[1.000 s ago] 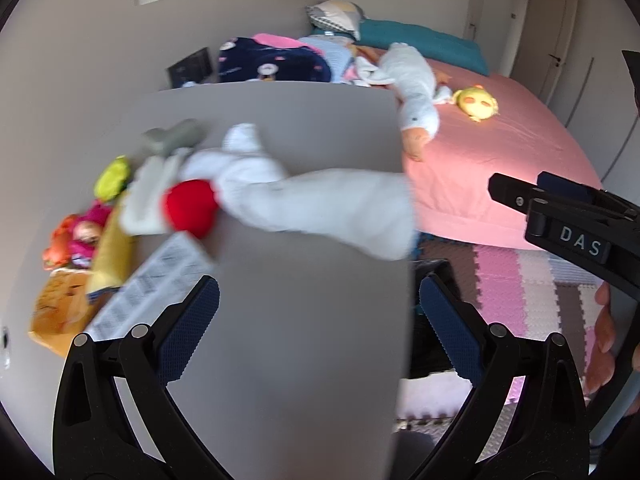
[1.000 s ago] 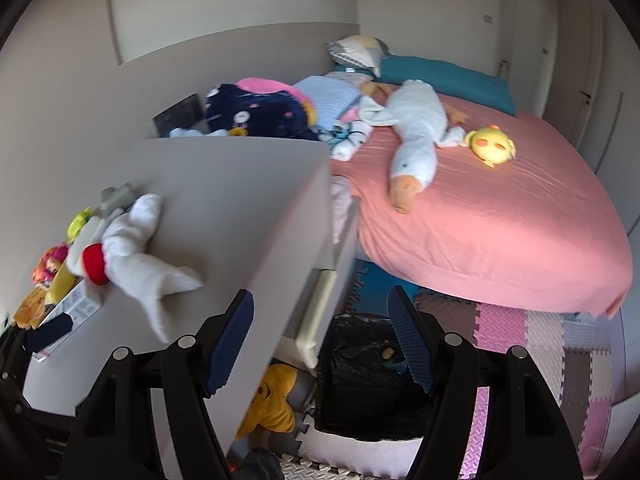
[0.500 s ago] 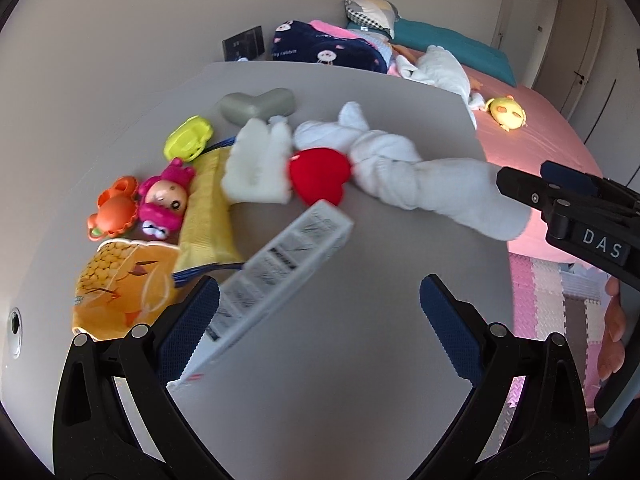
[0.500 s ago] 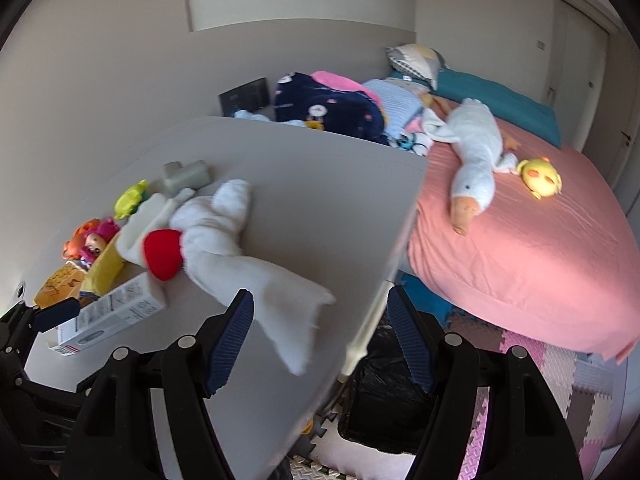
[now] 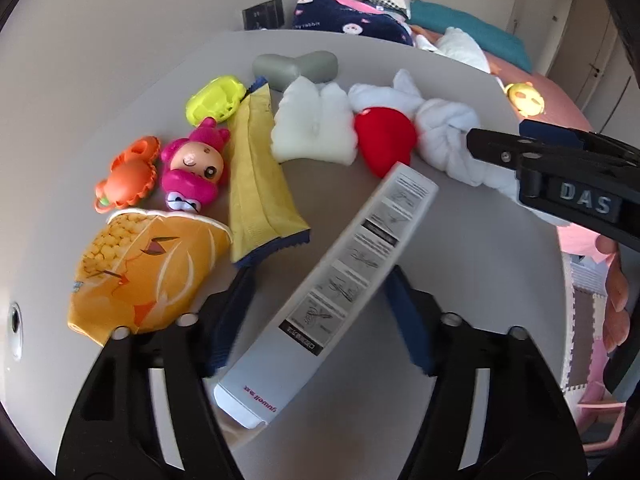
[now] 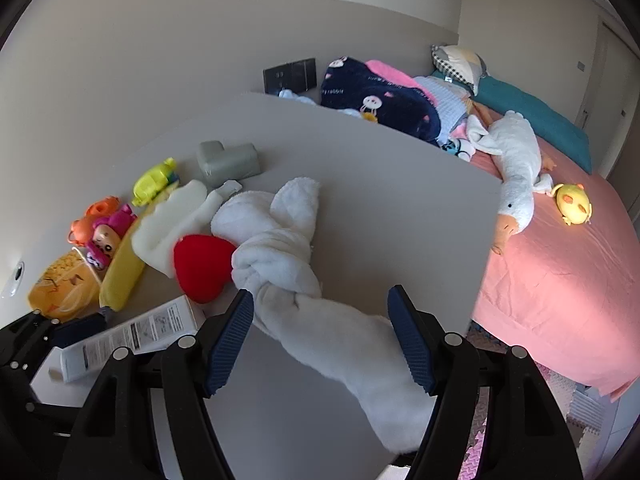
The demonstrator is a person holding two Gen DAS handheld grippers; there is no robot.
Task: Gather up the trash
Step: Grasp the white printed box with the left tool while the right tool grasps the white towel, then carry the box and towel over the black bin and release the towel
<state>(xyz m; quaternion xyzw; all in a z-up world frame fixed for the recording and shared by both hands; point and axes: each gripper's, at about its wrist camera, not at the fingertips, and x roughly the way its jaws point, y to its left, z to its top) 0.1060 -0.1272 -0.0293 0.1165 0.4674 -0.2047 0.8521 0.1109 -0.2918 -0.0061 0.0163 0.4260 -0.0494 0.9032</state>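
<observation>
White carton lying diagonal, between left gripper pads

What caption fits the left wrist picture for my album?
Left gripper open around a white box on a grey table, beside snack wrappers and toys.

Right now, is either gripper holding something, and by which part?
Nothing is held. The left gripper is open astride the white box, with gaps on both sides. The right gripper is open, with the white plush between its fingers.
</observation>
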